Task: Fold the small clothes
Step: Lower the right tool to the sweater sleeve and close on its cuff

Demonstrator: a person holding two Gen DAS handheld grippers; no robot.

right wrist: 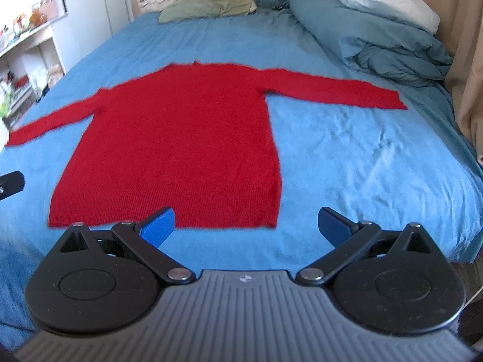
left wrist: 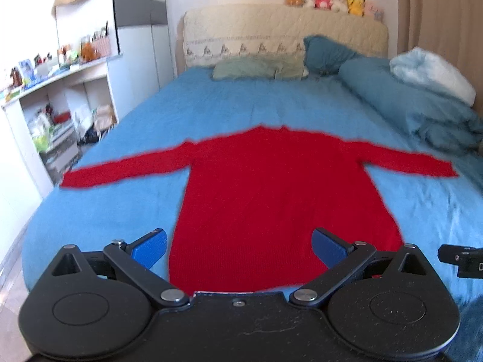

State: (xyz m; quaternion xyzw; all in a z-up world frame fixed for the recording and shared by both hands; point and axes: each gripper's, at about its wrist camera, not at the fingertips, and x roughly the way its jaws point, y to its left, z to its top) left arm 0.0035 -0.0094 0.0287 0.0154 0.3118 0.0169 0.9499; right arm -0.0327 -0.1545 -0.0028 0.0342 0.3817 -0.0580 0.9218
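Hovering at hem: red sweater point(left wrist: 271, 187) laid flat on bed point(left wrist: 126, 138), sleeves spread. Left hand-held gripper point(left wrist: 239, 246) and right hand-held gripper point(right wrist: 247, 226) spread wide, nothing held. Fold judged not started; sleeve or hem corner grasp needed next.

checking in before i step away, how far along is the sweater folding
Done: the red sweater lies spread flat on the blue bed sheet, both sleeves out to the sides. In hand: nothing; the left hand-held gripper and right hand-held gripper are both open near the hem, gripping no cloth. Left: every fold, since no sleeve or hem is turned in yet.
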